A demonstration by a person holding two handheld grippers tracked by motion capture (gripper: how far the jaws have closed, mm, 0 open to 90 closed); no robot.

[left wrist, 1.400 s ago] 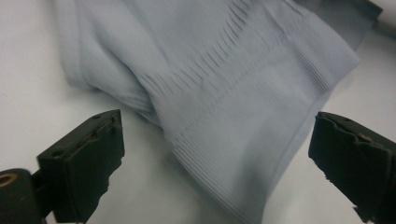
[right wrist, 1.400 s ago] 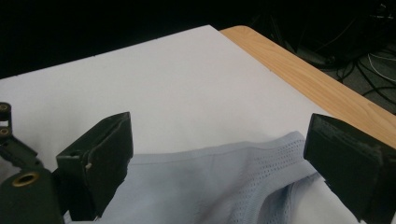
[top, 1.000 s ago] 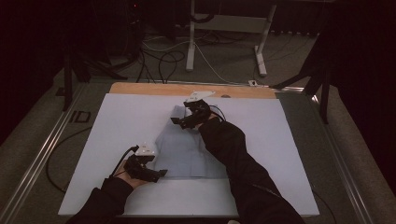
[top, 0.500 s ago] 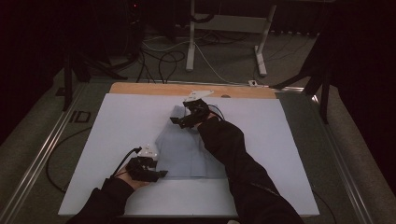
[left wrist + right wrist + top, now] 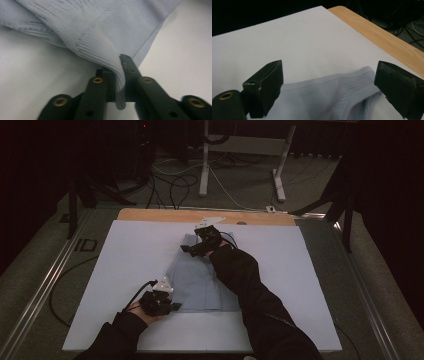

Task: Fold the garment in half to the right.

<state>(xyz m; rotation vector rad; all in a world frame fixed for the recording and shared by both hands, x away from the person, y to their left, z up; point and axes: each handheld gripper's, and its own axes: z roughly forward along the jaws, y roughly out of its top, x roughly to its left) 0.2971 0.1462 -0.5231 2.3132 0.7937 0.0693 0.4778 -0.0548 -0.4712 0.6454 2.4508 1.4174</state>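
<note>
Garment [image 5: 200, 280], pale blue ribbed knit, flat mid-sheet on white board [image 5: 125, 255] w/ wood table edge [image 5: 150, 215] behind: L gripper [image 5: 120, 75] just closed, pinching fold at near-left corner; R gripper [image 5: 328, 82] spread wide over far hem, not pressing cloth.
</note>
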